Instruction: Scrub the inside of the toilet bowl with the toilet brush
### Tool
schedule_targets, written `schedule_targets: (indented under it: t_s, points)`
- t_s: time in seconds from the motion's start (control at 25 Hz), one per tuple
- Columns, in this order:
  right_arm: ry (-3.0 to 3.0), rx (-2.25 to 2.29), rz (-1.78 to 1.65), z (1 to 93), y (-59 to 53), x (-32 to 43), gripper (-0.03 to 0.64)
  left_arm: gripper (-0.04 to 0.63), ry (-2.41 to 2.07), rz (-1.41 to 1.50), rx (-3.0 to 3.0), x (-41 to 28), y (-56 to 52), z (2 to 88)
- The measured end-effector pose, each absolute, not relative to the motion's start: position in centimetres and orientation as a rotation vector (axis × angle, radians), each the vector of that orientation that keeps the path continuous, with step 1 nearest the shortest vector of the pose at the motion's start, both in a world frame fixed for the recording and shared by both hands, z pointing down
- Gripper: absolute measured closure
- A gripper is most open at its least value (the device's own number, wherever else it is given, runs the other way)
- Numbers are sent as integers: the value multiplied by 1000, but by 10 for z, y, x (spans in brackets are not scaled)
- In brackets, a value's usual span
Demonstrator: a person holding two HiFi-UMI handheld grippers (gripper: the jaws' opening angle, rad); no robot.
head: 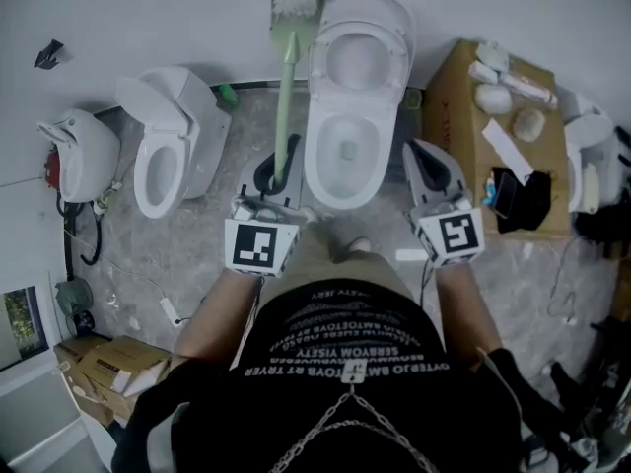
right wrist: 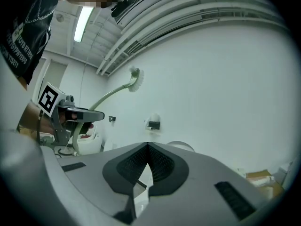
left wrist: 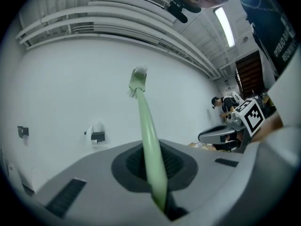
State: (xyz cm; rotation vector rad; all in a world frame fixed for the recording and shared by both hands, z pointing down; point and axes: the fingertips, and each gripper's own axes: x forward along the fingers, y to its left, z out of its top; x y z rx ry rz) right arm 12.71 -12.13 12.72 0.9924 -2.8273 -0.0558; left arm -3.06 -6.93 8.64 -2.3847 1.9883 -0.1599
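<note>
Left gripper (head: 279,172) clenched low on apparently light, stiff toilet brush (head: 287,77) handle beside toilet bowl (head: 317,166); right gripper (head: 427,163) closed, empty

My left gripper (head: 279,166) and my right gripper (head: 422,158) are grey and smooth, and each one gets thin at the far end. Each has a white box with black square marks on it: the left box (head: 261,247) and the right box (head: 452,235). The pads (right wrist: 129,166) inside are dark and bumpy. There are thin black slots (right wrist: 235,199) on the grey parts. I wear a black shirt (head: 345,348) with white letters and short sleeves, a silver chain (head: 335,424) and tan pants (head: 325,264).
</note>
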Motion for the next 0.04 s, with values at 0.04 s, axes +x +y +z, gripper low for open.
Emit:
schedule_targets:
  t_s: [0.04]
  points:
    - [-2832, 987, -57, 124, -117, 127, 626, 594, 1985, -160, -2376, -30, -65, 82]
